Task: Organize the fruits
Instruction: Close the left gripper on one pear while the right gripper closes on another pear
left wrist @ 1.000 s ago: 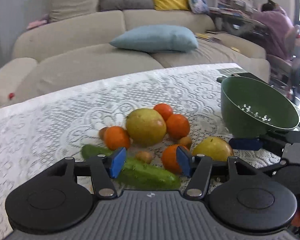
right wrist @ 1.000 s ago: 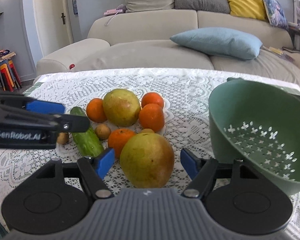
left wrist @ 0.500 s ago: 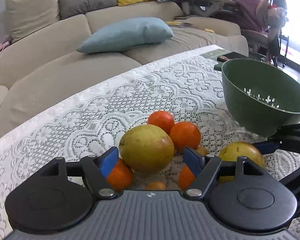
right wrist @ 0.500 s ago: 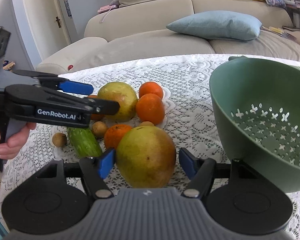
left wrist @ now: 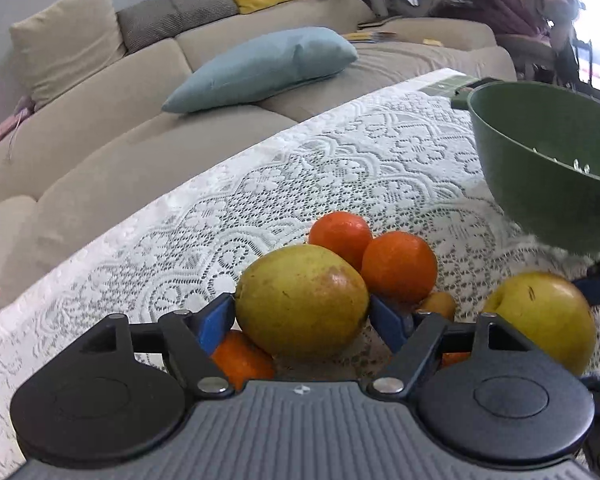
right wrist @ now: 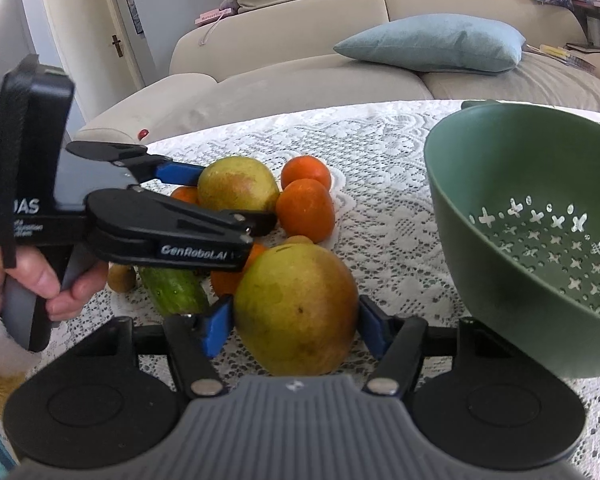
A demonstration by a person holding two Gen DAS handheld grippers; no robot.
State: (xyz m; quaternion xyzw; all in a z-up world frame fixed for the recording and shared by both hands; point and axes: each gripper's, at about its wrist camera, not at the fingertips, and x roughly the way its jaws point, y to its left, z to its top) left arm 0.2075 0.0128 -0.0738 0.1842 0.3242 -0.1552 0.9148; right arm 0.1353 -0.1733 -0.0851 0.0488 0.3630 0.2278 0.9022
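While the left gripper (left wrist: 302, 322) fingers were opening wide round one pear (left wrist: 302, 300), right gripper (right wrist: 294, 330) fingers were closing round another pear (right wrist: 296, 308), contact unclear; left body read "GenRobot.AI".

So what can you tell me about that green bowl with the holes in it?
The green bowl is a deep, round strainer of what looks like matte plastic. Small cross-shaped holes pierce its bottom, and a flat tab sticks out at the far rim. It looks empty and sits on the lace tablecloth, tilted so that its inside shows, at the right of the fruit pile and apart from it.
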